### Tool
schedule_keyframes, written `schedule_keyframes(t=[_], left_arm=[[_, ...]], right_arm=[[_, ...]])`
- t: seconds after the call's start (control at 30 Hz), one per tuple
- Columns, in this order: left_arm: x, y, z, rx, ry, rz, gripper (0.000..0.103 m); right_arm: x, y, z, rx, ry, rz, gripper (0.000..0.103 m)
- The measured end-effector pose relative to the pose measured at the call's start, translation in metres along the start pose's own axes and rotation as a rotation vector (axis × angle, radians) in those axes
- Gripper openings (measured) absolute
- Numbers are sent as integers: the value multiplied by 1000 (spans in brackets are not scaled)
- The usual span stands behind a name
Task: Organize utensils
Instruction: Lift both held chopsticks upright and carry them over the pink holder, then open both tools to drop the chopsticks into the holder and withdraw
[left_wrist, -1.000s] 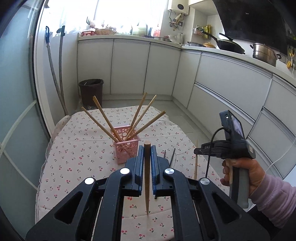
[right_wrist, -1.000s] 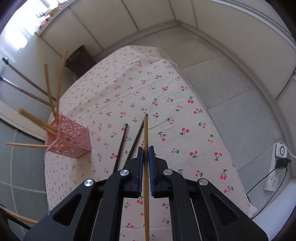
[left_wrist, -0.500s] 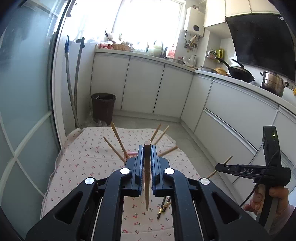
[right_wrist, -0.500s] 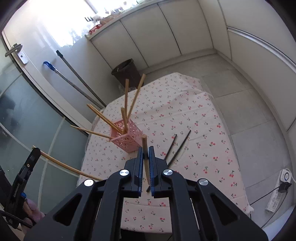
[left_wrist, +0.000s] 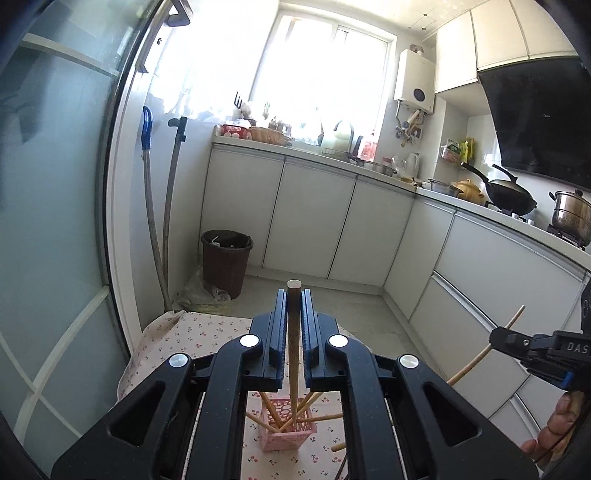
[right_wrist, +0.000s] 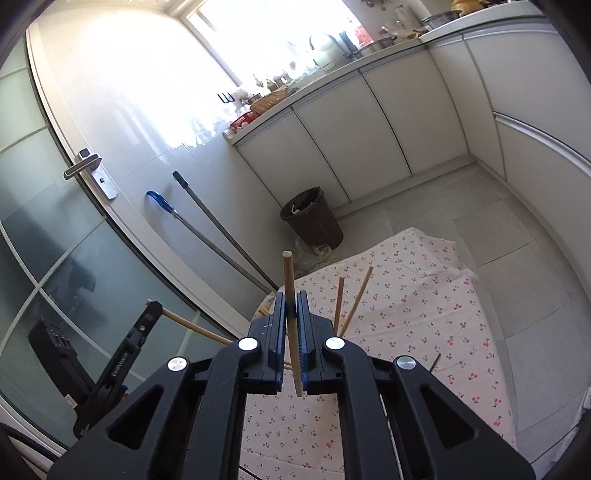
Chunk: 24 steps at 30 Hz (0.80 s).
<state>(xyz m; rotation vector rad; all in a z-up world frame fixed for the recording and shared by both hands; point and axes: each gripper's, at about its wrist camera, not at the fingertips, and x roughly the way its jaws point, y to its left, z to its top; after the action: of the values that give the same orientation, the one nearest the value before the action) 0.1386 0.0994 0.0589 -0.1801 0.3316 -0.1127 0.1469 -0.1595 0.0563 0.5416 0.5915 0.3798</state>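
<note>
Both grippers, left gripper (left_wrist: 294, 308) and right gripper (right_wrist: 291, 308), each pinch one wooden chopstick (left_wrist: 293, 343). Pink holder (left_wrist: 288, 430) is pretty crowded, so a crooked drop could bounce out.

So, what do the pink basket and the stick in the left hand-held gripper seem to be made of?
Pink basket: probably moulded plastic, with an even pink colour and perforated walls. Stick in the left hand-held gripper: likely bamboo or wood, matte brown with a pale cut end.

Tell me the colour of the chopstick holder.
Pink holder, clearest in the left wrist view.
</note>
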Motion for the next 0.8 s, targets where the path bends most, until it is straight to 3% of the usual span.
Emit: schedule_keyframes(t=[0.23, 0.37, 0.43, 0.63, 0.8], left_arm=[[44, 11, -11, -13, 51, 53, 6], [67, 11, -23, -5, 142, 80, 10], [60, 17, -23, -39, 125, 76, 32], [24, 34, -9, -130, 11, 87, 60], [17, 46, -14, -180, 31, 94, 62]], right_arm=[[22, 4, 10, -11, -22, -2, 6], [33, 4, 10, -16, -18, -24, 6], [36, 4, 9, -20, -18, -33, 6], [43, 4, 6, -18, -12, -46, 6], [55, 7, 4, -19, -4, -64, 6]])
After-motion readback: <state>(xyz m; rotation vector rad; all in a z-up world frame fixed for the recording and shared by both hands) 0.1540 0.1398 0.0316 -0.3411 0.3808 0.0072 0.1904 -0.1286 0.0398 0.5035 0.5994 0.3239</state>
